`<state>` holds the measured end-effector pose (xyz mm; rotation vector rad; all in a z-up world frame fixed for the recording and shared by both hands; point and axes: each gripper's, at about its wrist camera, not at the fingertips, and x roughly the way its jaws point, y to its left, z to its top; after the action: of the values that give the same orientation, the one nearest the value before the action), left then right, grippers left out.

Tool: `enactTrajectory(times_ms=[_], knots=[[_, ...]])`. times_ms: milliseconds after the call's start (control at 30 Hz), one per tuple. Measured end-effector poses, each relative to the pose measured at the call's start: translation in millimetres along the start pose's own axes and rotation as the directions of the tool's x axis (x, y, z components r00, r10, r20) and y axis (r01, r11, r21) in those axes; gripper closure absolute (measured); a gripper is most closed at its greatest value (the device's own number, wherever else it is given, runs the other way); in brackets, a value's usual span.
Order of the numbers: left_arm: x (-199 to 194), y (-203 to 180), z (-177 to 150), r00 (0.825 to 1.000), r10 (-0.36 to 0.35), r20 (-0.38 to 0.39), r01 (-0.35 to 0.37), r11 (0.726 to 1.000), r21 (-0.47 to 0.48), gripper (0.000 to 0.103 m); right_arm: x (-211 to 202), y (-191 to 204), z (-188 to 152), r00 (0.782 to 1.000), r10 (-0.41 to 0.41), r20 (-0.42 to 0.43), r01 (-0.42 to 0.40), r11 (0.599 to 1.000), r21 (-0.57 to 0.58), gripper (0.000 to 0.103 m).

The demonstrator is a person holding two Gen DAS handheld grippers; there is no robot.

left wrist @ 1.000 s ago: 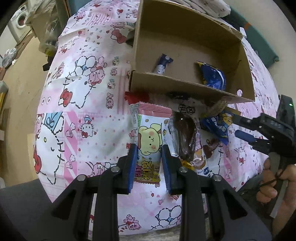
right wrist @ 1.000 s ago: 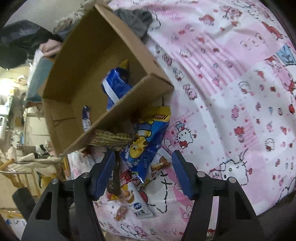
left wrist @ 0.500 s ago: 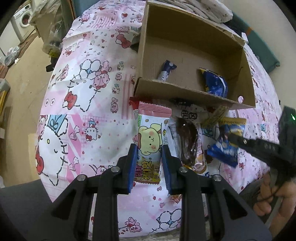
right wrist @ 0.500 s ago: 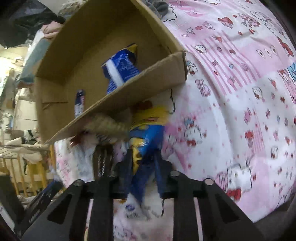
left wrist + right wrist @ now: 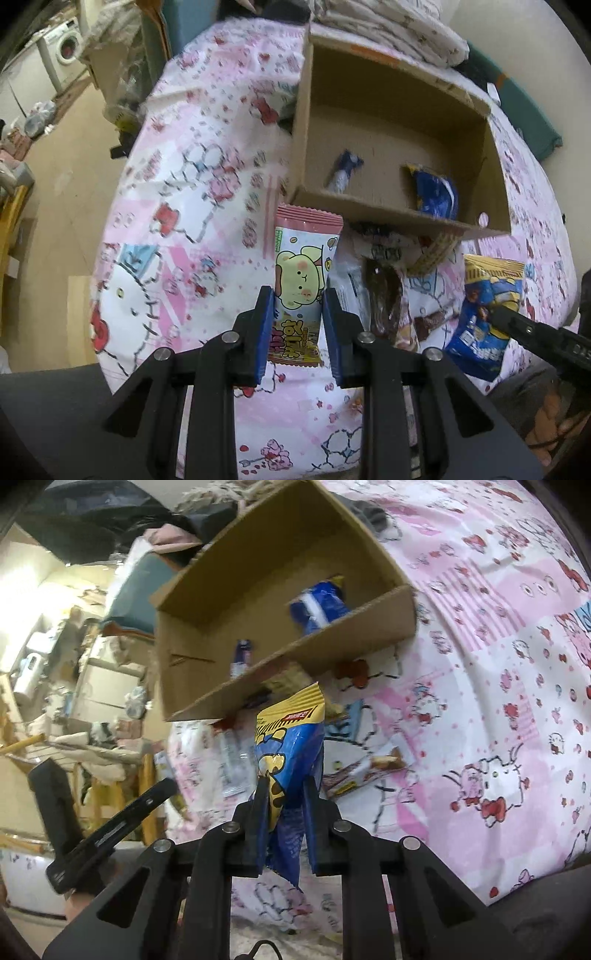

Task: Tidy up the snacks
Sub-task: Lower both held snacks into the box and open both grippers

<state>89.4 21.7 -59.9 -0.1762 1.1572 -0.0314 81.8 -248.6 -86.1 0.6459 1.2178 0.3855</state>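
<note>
On the left, the left gripper [image 5: 298, 295] has its blue pads closed against the sides of a pink snack packet [image 5: 303, 280] printed with a yellow cartoon dog, the packet standing up between them over the pink cartoon bedspread [image 5: 166, 221]. Just right of it lies a dark brown wrapped snack [image 5: 384, 291], among a few other wrappers. Beyond these sits the open cardboard box [image 5: 369, 96], holding a small dark blue bar [image 5: 343, 171] on its left side and a blue bag [image 5: 436, 194] on its right. Farther right, the right gripper [image 5: 284, 794] pinches a blue and yellow chip bag [image 5: 291, 746], raised off the bedspread just in front of the box's near wall.
</note>
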Motion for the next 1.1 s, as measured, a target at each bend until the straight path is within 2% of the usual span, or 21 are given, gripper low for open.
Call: enactTrajectory(times_ms=[200,400,700,1033,1100], knots=[[-22,-3,14,0.995,0.012,0.102,-0.013,1.0,0.012,0.08,-8,16,15,0.994,0.097,0.054,-0.095,0.995,-0.035,0.086],[-33,-14,38,0.99,-0.012,0.142,0.008,1.0,0.029,0.08,-20,17,43,0.98,0.162,0.112,-0.157,0.986,-0.047,0.086],[-26,-39,86,0.985,-0.024,0.171,0.007,0.995,0.099,0.08,-21,18,87,0.974,0.152,0.17,-0.142,0.987,-0.069,0.086],[-2,-71,123,0.984,-0.055,0.17,0.03,0.989,0.143,0.08,2,27,118,0.982,0.09,0.163,-0.069,0.989,-0.131,0.086],[5,-71,125,0.985,-0.064,0.162,0.043,0.991,0.127,0.08,11,28,126,0.985,0.073,0.155,-0.052,0.989,-0.139,0.086]])
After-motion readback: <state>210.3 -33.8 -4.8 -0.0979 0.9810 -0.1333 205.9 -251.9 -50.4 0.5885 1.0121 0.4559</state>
